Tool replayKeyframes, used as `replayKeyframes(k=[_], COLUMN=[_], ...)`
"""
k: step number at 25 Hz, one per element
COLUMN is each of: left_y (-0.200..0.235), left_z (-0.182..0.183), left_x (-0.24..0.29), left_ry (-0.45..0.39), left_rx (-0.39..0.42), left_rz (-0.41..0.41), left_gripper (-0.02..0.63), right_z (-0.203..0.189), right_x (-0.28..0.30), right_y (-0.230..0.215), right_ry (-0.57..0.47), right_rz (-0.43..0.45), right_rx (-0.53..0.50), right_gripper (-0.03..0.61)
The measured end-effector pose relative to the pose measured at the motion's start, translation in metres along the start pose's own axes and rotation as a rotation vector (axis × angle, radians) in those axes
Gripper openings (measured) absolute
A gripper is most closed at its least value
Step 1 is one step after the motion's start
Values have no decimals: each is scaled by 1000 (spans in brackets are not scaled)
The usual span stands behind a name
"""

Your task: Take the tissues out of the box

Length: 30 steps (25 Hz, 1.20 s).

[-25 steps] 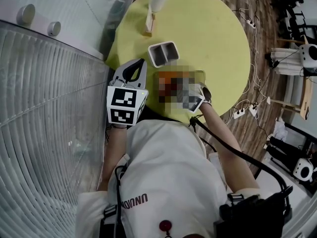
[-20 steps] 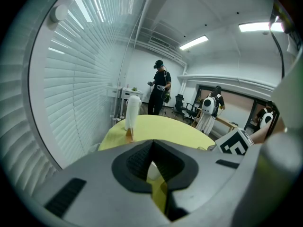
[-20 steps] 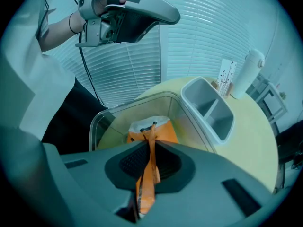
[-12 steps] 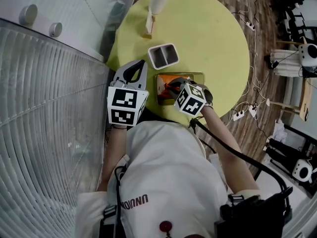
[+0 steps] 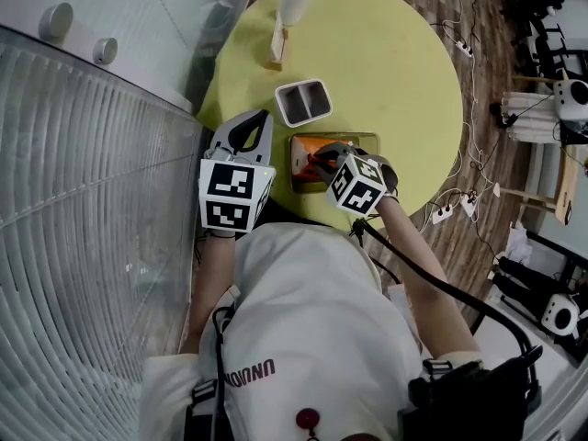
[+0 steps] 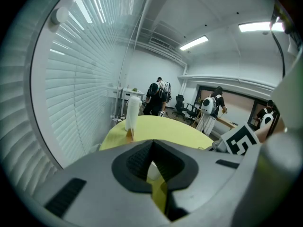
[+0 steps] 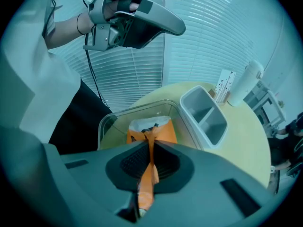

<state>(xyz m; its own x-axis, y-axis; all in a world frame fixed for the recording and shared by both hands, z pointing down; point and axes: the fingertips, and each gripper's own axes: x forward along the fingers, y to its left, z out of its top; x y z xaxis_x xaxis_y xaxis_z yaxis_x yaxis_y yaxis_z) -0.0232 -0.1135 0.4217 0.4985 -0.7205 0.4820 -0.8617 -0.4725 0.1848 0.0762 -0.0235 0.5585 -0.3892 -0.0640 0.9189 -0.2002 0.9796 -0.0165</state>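
Pinching the orange tissue pack (image 7: 152,126), my right hand-held gripper (image 7: 150,151) was clamped on it. Pack sat inside the clear box (image 7: 107,122) on the counter (image 5: 395,72), not lifted out yet. Left hand-held gripper (image 6: 152,168) was closed, empty.

Left gripper (image 6: 152,144), fingers (image 6: 136,162) together, over yellow table (image 6: 176,128); white cylinder (image 6: 133,111) beyond.

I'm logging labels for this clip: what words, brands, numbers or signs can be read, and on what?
No text reads clearly.
The white shirt: short dark word, upside down, blurred.
The marker cubes: square codes, no letters.
The orange pack: dark print, too small.
The card: too small.
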Motion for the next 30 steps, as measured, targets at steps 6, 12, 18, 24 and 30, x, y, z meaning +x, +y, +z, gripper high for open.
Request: replayKeyframes(k=[6, 12, 18, 24, 30], left_y=[0, 1, -1, -2, -2], left_z=[1, 1, 0, 1, 1], left_x=[0, 1, 1, 2, 2], left_ry=[-3, -5, -1, -1, -2], left_rx=[-3, -6, -7, -3, -4], left_rz=[2, 3, -1, -4, -3], left_gripper=[12, 12, 12, 12, 12], right_z=[3, 7, 8, 11, 13], right_x=[-7, -12, -16, -20, -26], right_y=[-3, -3, -1, -3, -3], right_ry=[-4, -4, 1, 4, 3], right_rz=[-4, -4, -9, -22, -34], right_rx=[-16, -34, -58, -75, -95], right_gripper=[25, 23, 23, 23, 23])
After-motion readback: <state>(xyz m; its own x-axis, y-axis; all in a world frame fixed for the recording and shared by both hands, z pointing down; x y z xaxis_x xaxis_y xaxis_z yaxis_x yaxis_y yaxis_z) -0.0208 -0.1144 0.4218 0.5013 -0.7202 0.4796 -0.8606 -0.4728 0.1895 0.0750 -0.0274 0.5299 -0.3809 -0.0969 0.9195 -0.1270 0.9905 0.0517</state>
